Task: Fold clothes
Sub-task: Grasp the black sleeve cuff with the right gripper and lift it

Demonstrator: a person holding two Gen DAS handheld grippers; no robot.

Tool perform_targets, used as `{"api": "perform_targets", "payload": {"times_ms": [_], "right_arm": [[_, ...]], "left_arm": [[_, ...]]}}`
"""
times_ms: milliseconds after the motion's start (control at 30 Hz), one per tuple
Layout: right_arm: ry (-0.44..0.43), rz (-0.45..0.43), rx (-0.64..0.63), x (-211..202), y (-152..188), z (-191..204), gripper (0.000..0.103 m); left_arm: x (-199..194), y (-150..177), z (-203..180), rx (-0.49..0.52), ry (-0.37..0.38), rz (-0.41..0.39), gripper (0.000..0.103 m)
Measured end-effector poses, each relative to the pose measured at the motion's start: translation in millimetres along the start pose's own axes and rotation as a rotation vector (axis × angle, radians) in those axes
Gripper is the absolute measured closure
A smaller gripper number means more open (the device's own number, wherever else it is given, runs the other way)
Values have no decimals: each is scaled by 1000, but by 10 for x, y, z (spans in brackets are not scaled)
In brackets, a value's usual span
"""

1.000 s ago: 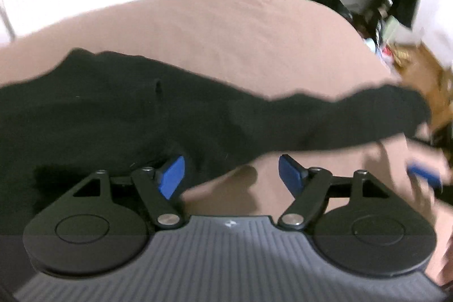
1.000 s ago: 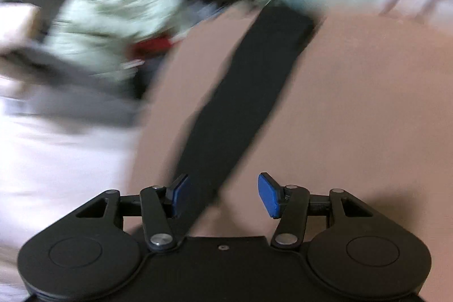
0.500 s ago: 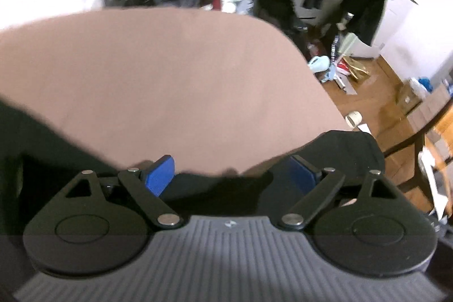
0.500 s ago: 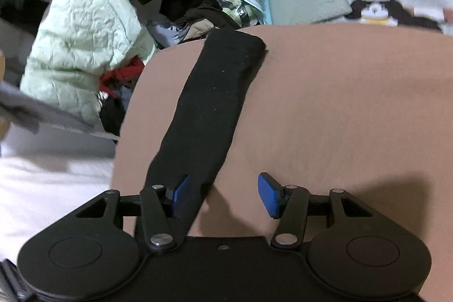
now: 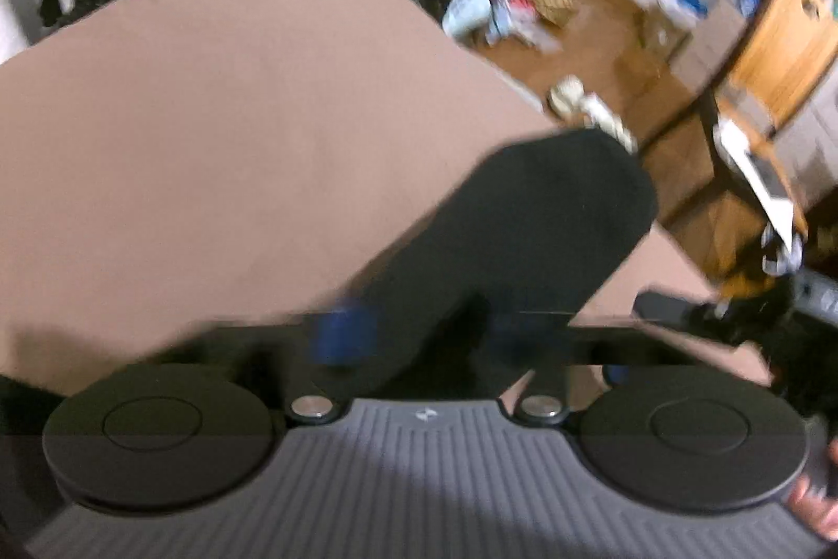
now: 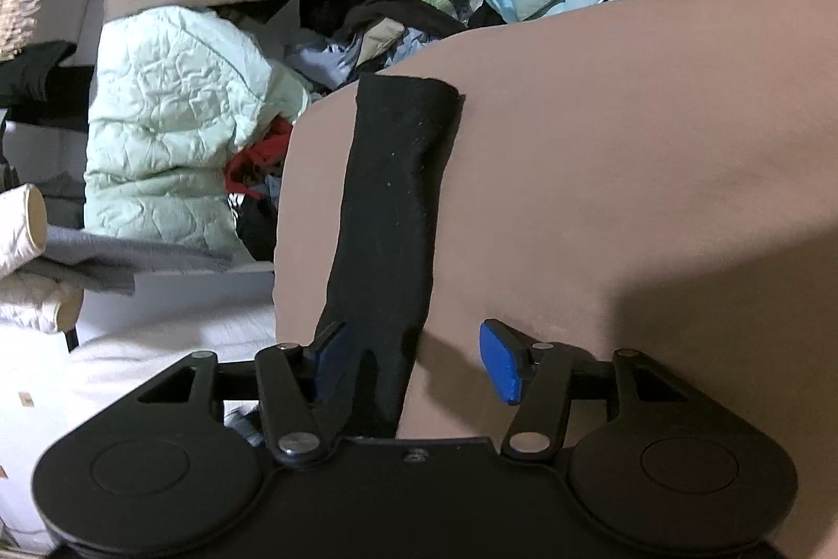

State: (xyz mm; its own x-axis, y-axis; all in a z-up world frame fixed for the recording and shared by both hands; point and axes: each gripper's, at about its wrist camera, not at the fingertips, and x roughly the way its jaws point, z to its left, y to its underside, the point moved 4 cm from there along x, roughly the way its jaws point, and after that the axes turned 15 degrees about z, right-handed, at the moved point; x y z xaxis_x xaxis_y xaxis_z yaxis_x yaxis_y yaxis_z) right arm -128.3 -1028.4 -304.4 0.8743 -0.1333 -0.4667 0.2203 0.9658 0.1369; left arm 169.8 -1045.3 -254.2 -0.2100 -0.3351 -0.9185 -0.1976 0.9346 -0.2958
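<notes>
Right claw (image 6: 414, 362) apart astride black sleeve (image 6: 398, 203); left claw (image 5: 419, 333) blurred, cannot tell. Soft, light, limp; pinch cuff.

1 black garment (image 6: 390, 213); 2 grippers (image 6: 414, 362)

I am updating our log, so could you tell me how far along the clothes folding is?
Done: nothing folded shows; a black sleeve lies straight and flat on the brown bed. In hand: the left gripper straddles black cloth, too blurred to tell if it grips; the right gripper is open, the sleeve beside one finger. Left: all the folds.
</notes>
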Motion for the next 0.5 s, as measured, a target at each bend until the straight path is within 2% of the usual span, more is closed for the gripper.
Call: {"api": "perform_targets", "payload": {"times_ms": [100, 167, 300, 333, 400, 500], "right_arm": [[-41, 21, 13, 2, -36, -23, 40], [-99, 30, 47, -25, -53, -70, 39], [-295, 16, 175, -119, -49, -246, 38], [-301, 19, 170, -136, -50, -243, 37], [-256, 31, 126, -148, -34, -166, 35], [-180, 53, 59, -91, 19, -20, 30]], "left_arm": [[-241, 216, -100, 40, 22, -92, 98], [-411, 463, -198, 78, 19, -142, 98], [-471, 1064, -398, 155, 1, -144, 94], [-437, 1211, -424, 165, -17, -129, 91], [-376, 1426, -450, 179, -43, -102, 80], [-423, 1607, -469, 167, -74, -137, 78]]}}
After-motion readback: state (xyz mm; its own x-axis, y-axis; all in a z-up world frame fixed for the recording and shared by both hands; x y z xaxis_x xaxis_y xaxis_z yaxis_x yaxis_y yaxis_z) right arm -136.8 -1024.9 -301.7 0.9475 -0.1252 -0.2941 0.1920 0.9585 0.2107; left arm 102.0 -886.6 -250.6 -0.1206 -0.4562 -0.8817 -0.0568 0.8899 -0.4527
